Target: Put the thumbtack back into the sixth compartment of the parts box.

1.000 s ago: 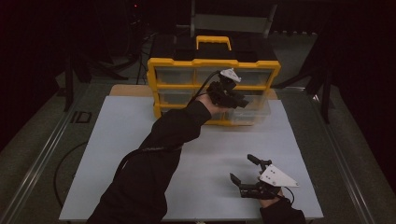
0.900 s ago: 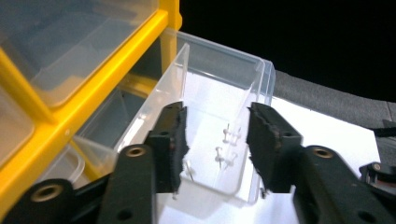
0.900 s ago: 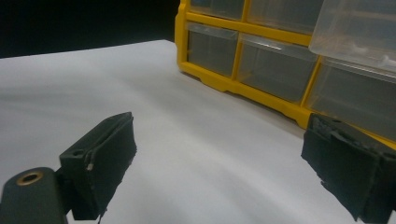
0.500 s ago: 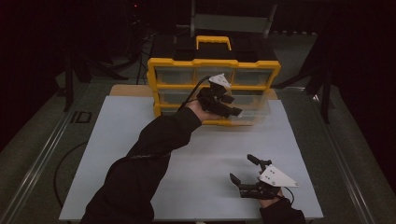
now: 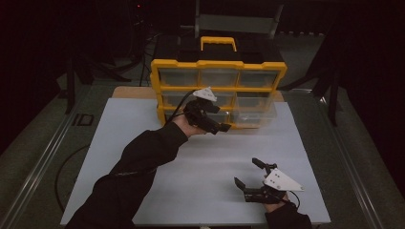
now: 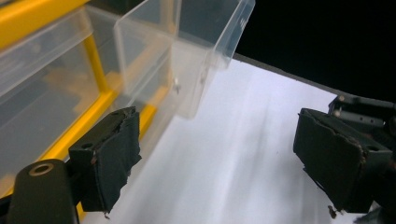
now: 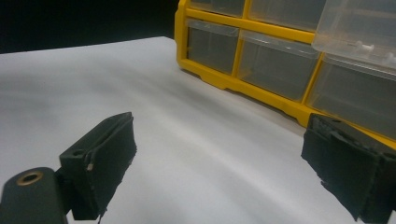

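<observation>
A yellow organizer box point(image 5: 217, 64) with clear drawers stands at the back of the white table. One clear drawer point(image 5: 253, 113) in its right column sticks out over the table; it also shows as the clear drawer point(image 6: 201, 51) and the clear drawer point(image 7: 359, 32). My left gripper point(image 5: 220, 126) hovers just left of that drawer, apart from it. Its jaws have just been opening, and the left gripper point(image 6: 219, 158) now stands wide with nothing between the pads. My right gripper point(image 5: 247, 172) rests open near the front right, and the right gripper point(image 7: 224, 158) holds nothing.
The white tabletop point(image 5: 143, 124) spreads in front of the box. A yellow carry handle point(image 5: 218, 42) tops the box. A cable point(image 5: 62, 171) loops off the table's left edge, and dark stands surround the table.
The left hand has drawn back from the pulled-out drawer, moving left and toward the person, and its jaws have spread apart. The right gripper has stayed put.
</observation>
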`<action>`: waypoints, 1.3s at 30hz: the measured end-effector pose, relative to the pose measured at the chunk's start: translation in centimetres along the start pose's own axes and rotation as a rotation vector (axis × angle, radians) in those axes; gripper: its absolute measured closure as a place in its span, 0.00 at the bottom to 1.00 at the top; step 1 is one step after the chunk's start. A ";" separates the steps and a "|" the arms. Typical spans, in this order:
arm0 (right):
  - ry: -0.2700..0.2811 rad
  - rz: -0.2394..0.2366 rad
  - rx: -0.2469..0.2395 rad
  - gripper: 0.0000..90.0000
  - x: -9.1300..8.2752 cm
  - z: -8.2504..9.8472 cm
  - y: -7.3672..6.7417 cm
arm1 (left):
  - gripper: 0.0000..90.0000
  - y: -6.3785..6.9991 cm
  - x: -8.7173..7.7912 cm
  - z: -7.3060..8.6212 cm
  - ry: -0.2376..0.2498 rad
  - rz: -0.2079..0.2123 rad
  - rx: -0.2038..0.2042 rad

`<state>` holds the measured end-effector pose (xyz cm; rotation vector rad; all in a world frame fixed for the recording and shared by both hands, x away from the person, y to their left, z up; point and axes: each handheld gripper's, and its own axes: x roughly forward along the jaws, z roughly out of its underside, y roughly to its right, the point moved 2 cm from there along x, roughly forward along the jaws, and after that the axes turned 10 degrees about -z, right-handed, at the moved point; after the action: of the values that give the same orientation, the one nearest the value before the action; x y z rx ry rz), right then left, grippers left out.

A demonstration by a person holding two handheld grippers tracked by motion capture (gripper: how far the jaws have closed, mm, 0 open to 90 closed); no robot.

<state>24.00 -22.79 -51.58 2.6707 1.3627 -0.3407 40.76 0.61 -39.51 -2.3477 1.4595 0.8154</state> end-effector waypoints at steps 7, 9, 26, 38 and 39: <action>-0.004 0.001 -0.002 0.11 0.0 0.0 0.0 | 0.06 0.0 -1.7 2.8 -0.001 0.023 -0.001; -0.003 -0.001 -0.003 0.11 0.0 0.0 0.0 | 0.05 0.1 -2.1 3.8 -0.012 0.019 0.001; -0.010 -0.002 -0.011 0.11 0.2 0.0 -0.1 | 0.03 0.3 -5.9 11.2 -0.016 0.025 -0.047; -0.015 -0.002 -0.015 0.11 0.2 0.0 -0.2 | 0.03 0.5 -8.2 15.3 -0.007 0.026 -0.082; -0.015 -0.002 -0.015 0.11 0.2 0.0 -0.2 | 0.03 0.5 -8.2 15.3 -0.007 0.026 -0.082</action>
<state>23.99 -22.54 -51.65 2.6491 1.3583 -0.3482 32.60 13.93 -47.07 -2.3875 1.4839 0.9058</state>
